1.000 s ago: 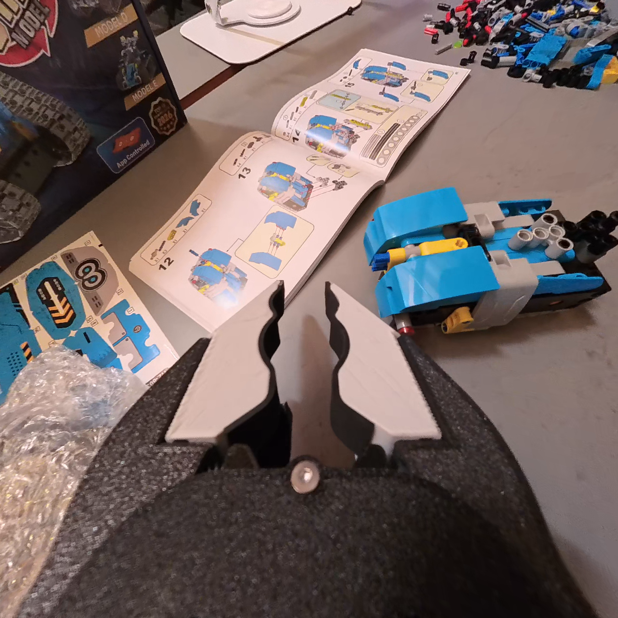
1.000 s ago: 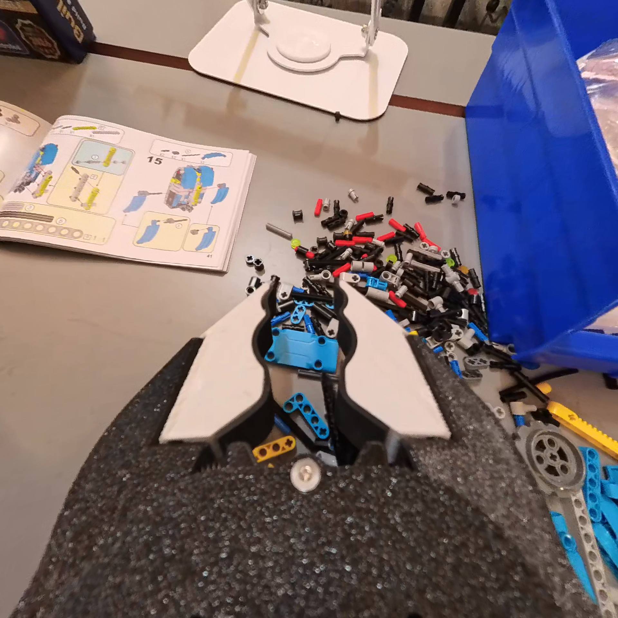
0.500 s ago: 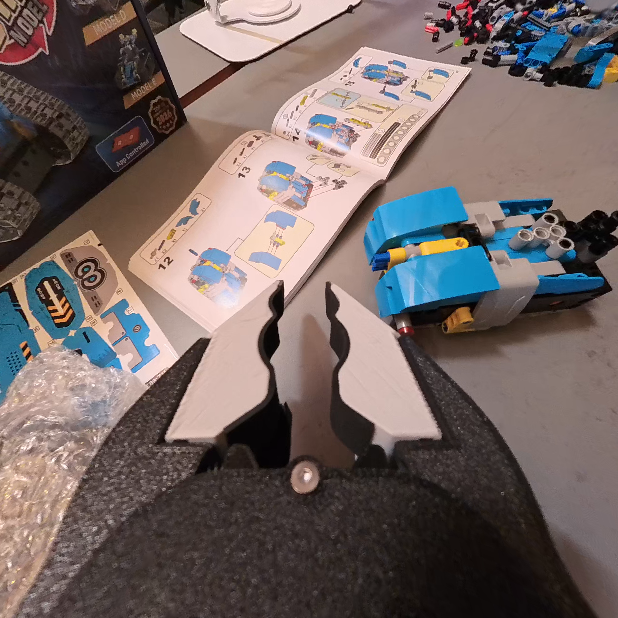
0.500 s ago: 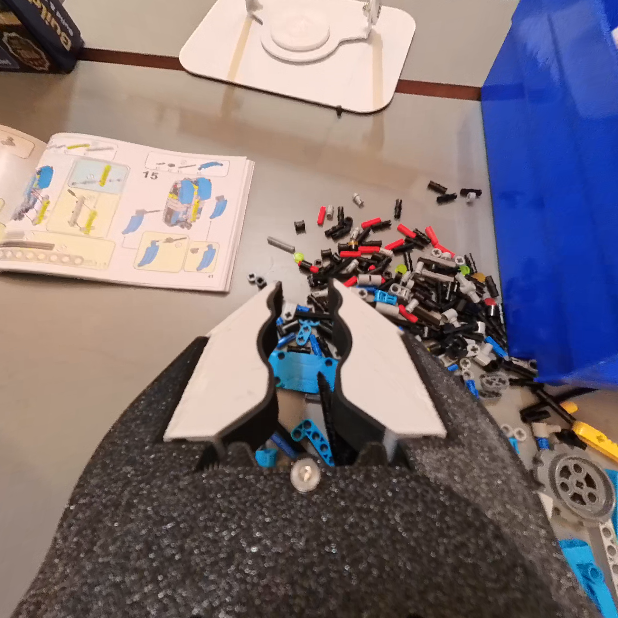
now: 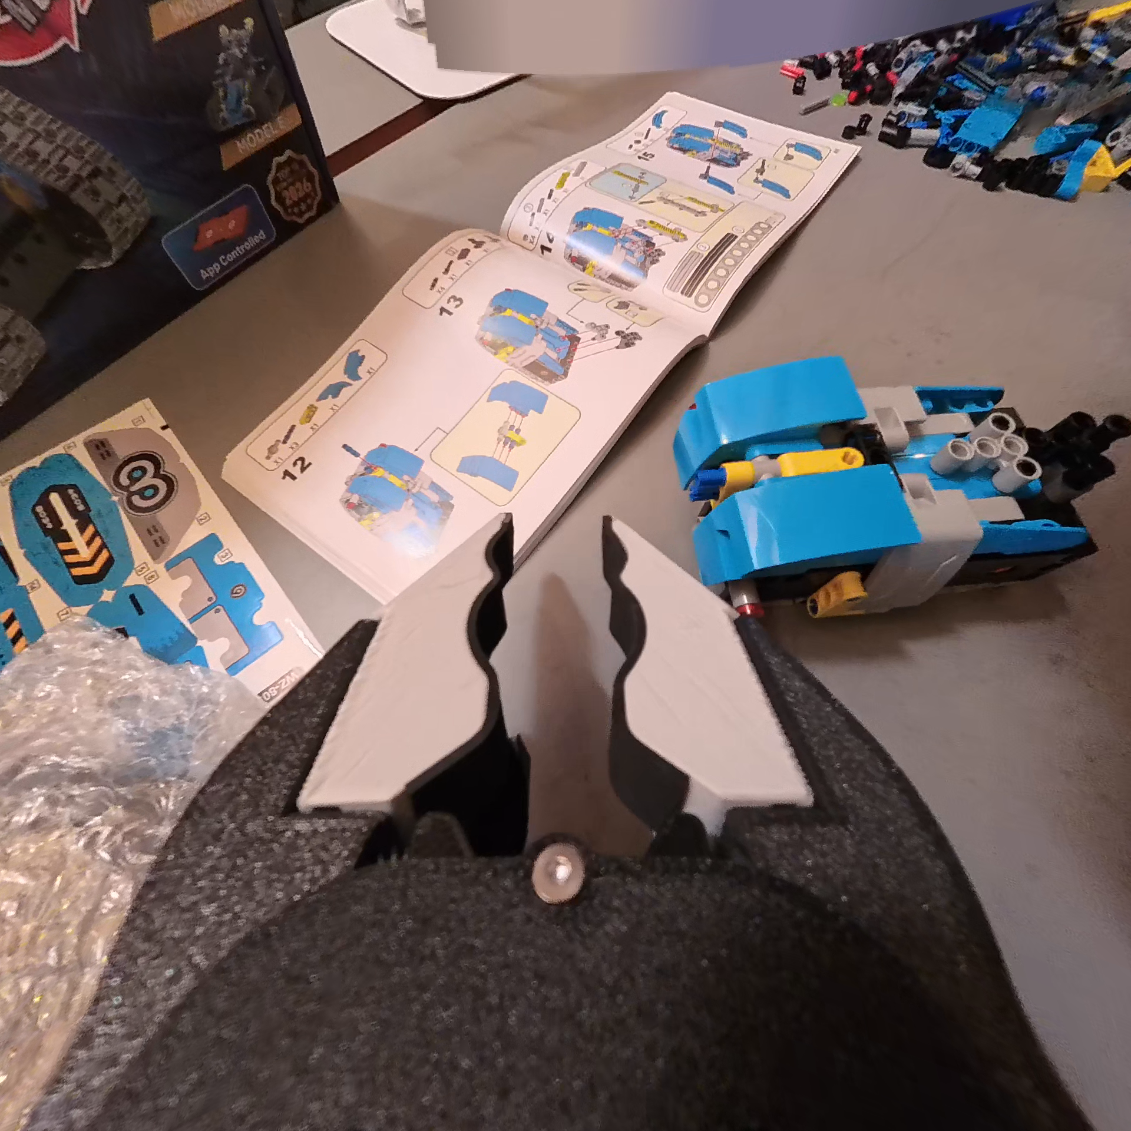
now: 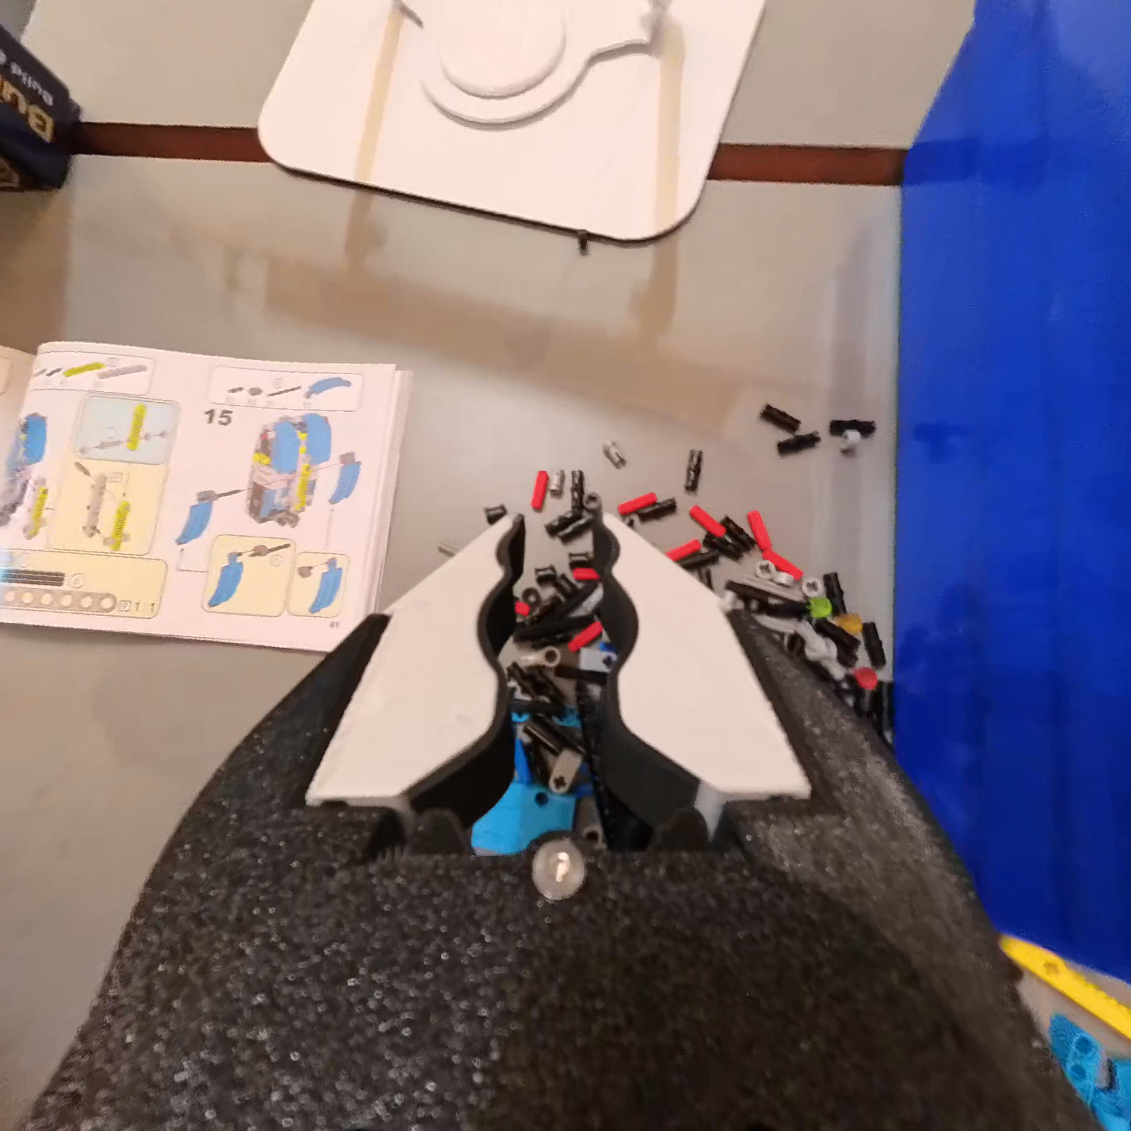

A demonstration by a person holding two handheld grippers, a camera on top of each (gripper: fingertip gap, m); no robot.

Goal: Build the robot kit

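Note:
My left gripper (image 5: 557, 526) is open and empty, low over the grey table (image 5: 918, 795). A part-built blue, grey and yellow brick vehicle (image 5: 857, 489) lies just right of its fingertips. An open instruction booklet (image 5: 489, 367) lies just ahead on the left. My right gripper (image 6: 560, 523) is open and empty, hovering over a pile of small black, red and grey pins (image 6: 734, 551). A light blue brick piece (image 6: 526, 808) lies on the table under the base of its jaws. The booklet also shows in the right wrist view (image 6: 202, 489).
A blue bin (image 6: 1016, 489) stands close on the right of the pile. A white stand base (image 6: 508, 122) lies at the back. A dark product box (image 5: 122, 153), a sticker sheet (image 5: 122, 538) and bubble wrap (image 5: 79, 765) lie to the left. More loose parts (image 5: 979, 128) lie far right. The tips of one gripper are about 40 centimeters away from the tips of the other. The left gripper is farther from the light blue brick piece (image 6: 526, 808), some 40 centimeters, than the right, some 10 centimeters. Seen from the left wrist view (image 5: 989, 104) as well.
My right gripper has moved forward over the pile, so the light blue piece has slid from between the fingertips to the base of the jaws. The left gripper has not moved.

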